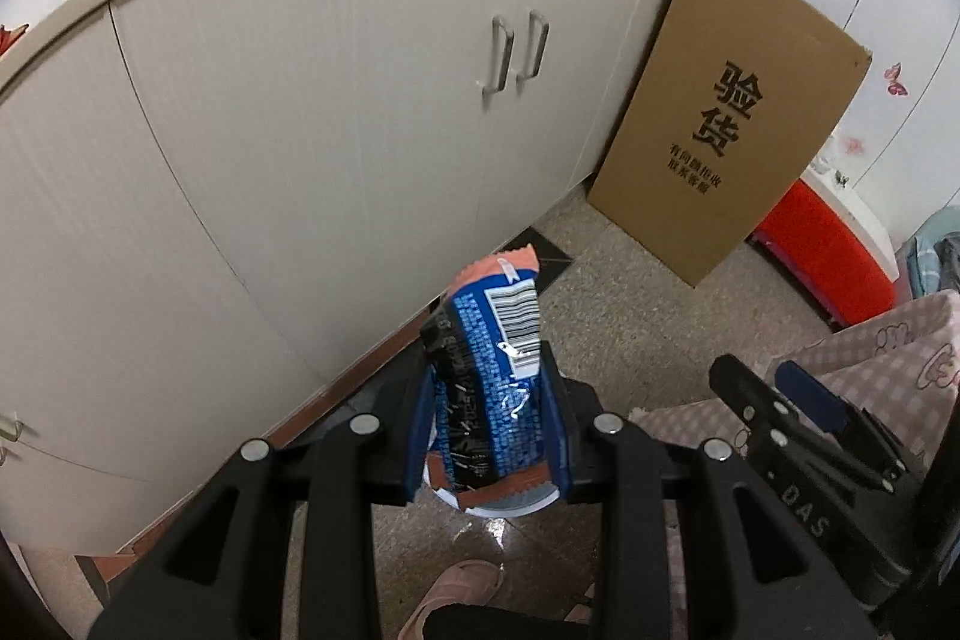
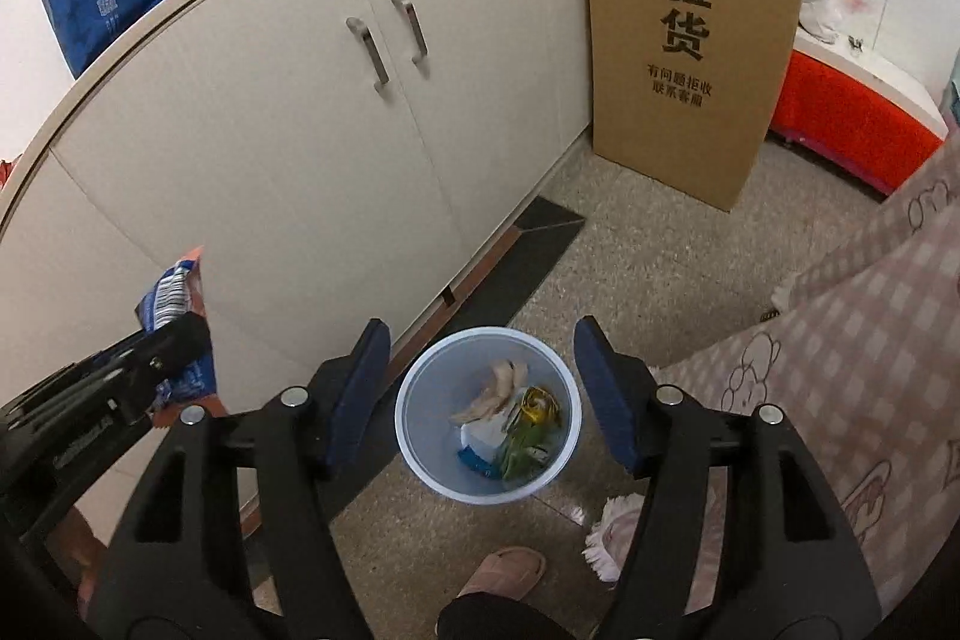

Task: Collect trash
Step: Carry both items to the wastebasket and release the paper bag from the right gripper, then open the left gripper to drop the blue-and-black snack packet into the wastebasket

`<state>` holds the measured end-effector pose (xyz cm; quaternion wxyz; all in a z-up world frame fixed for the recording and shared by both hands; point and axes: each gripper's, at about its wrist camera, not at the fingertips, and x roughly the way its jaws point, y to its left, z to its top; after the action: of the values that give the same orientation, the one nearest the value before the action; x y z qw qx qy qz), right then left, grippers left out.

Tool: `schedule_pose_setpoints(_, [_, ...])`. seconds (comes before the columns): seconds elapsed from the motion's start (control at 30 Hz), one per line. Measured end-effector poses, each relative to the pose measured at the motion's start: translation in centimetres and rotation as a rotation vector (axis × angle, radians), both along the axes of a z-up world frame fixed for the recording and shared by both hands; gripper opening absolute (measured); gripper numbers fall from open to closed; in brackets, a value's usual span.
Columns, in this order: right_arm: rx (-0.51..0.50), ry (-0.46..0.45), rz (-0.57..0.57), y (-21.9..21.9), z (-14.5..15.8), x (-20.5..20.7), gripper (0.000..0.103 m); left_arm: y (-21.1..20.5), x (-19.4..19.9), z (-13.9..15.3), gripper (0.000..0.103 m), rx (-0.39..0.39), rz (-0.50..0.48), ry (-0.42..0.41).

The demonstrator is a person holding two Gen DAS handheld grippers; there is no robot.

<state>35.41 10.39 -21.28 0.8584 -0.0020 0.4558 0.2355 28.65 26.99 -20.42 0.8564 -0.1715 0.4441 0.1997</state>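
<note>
My left gripper (image 1: 487, 394) is shut on a blue and orange snack wrapper (image 1: 492, 346) with a barcode, held upright above the floor. Part of the bin's rim (image 1: 510, 505) shows just below the wrapper. In the right wrist view a pale blue round trash bin (image 2: 414, 436) stands on the floor with a crumpled tissue, a green and yellow wrapper and a blue scrap inside. My right gripper (image 2: 480, 370) is open and empty, its fingers either side of the bin from above. The left gripper with the wrapper (image 2: 174, 304) shows at the left.
A beige cabinet (image 2: 300, 130) with metal handles runs along the left. A tall cardboard box (image 2: 690, 40) leans by it. A red container (image 2: 840, 112) is at the right. A pink checked cloth (image 2: 840, 370) hangs on the right. A pink slipper (image 2: 510, 568) is below the bin.
</note>
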Motion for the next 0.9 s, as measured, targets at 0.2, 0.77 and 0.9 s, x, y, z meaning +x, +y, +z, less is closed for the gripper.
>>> schedule_pose_setpoints(0.2, [0.004,-0.026,-0.027,-0.7,1.1,-0.8,0.067,-0.4,0.3,-0.4,0.031,-0.005,-0.009,0.008])
schedule_pose_setpoints(0.77, [0.043,-0.097,-0.065,-2.4,3.5,-1.8,0.072,-0.8,0.6,0.2,0.031,-0.008,-0.035,-0.003])
schedule_pose_setpoints(0.9, [0.063,-0.136,-0.096,-3.2,4.3,-2.0,0.072,-1.2,1.0,0.5,0.031,-0.005,-0.046,-0.009])
